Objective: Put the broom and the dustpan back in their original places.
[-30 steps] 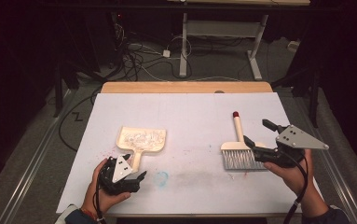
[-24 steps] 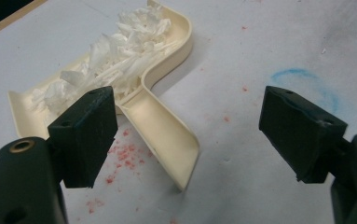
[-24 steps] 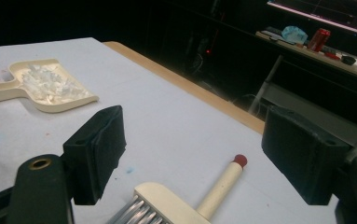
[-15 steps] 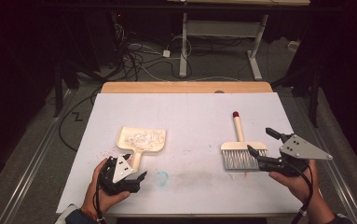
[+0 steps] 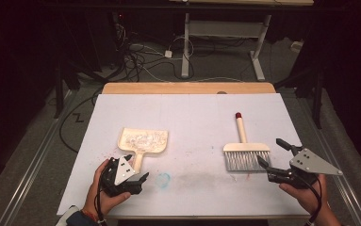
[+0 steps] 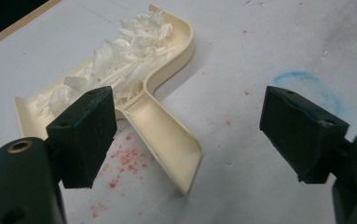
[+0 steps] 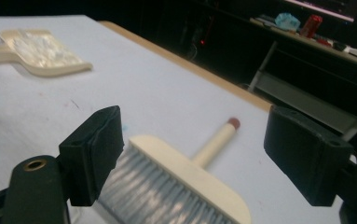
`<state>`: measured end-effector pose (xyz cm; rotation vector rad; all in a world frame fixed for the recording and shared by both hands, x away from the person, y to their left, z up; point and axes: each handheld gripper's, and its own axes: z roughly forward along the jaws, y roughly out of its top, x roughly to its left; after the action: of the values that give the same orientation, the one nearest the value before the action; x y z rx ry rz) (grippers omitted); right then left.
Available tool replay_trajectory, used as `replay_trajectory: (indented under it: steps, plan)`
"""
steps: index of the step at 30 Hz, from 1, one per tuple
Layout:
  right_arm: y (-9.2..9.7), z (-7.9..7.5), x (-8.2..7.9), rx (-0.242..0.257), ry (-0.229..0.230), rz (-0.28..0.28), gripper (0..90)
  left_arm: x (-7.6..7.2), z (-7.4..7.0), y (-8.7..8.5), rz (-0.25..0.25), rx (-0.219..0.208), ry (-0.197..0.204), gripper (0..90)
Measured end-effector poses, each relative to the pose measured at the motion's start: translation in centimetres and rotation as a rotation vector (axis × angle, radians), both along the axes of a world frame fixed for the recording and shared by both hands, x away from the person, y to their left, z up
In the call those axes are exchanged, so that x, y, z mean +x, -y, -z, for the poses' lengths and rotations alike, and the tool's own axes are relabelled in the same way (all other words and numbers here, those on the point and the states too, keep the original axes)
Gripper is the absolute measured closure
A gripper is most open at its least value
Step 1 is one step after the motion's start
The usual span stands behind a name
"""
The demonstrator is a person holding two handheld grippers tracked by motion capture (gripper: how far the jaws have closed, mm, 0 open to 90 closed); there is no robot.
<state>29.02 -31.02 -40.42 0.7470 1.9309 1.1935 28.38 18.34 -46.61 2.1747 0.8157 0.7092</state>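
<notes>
Cream plastic: dustpan [image 5: 143, 141] lies flat on the white table [image 5: 192, 113], left of centre, handle toward the person.
Dustpan load: white shredded paper [image 6: 120, 51] heaped in the tray, seen close in the left gripper view.
Brush: cream brush [image 5: 244, 147] right of centre, well apart from the dustpan; grey bristles toward the person, handle pointing away, dark red tip at its far end.
Left hand-held gripper: [image 5: 132, 175] held low at the near left edge, just beside the dustpan handle; jaws spread wide, holding nothing. In its own view the handle end lies between the two jaws without touching either.
Right hand-held gripper: [image 5: 274, 157] at the near right, just beside the brush head's right end; jaws spread, nothing pinched. Its own view looks over the bristles and along the handle.
Table marks: blue chalk ring [image 5: 163, 178] near the left gripper; red specks [image 6: 125, 158] scattered by the dustpan handle; a grey smudge in front of the brush.
Background: cables [image 5: 140, 56] on the floor beyond the table.
</notes>
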Motion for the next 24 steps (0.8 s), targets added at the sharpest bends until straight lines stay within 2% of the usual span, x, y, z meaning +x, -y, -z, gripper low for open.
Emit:
replay_trajectory:
  steps: [2, 6, 9, 13, 15, 18, 19, 24]
  plan:
    - [0.3, 0.4, -0.1, 0.009, -0.015, 0.008, 19.8, 0.0, 0.0, 0.0, 0.002, 0.002, 0.001, 18.2]
    - [0.9, 1.3, -0.3, -0.004, -0.030, 0.029, 18.2, 0.0, 0.0, 0.1, 0.005, -0.003, 0.003, 18.2]
    - [1.4, 2.0, -0.5, 0.016, -0.050, 0.052, 17.5, 0.1, 0.0, 0.1, 0.004, -0.004, 0.006, 18.1]
    - [1.9, 3.1, -0.8, 0.013, -0.074, 0.073, 16.8, 0.1, 0.0, 0.2, 0.005, 0.001, 0.009, 18.0]
    - [1.9, 3.6, -0.9, -0.006, -0.088, 0.076, 16.9, 0.1, 0.0, 0.2, 0.002, 0.001, 0.012, 17.9]
    - [1.7, 4.1, -1.0, 0.003, -0.118, 0.057, 16.8, -0.1, 0.0, 0.3, 0.003, 0.006, 0.015, 17.9]
    - [1.5, 4.1, -1.0, -0.016, -0.112, 0.055, 16.8, -0.1, 0.0, 0.3, 0.002, 0.008, 0.017, 17.9]
    - [1.0, 4.0, -1.2, -0.016, -0.098, 0.047, 16.7, -0.3, 0.0, 0.6, 0.015, 0.017, 0.024, 17.4]
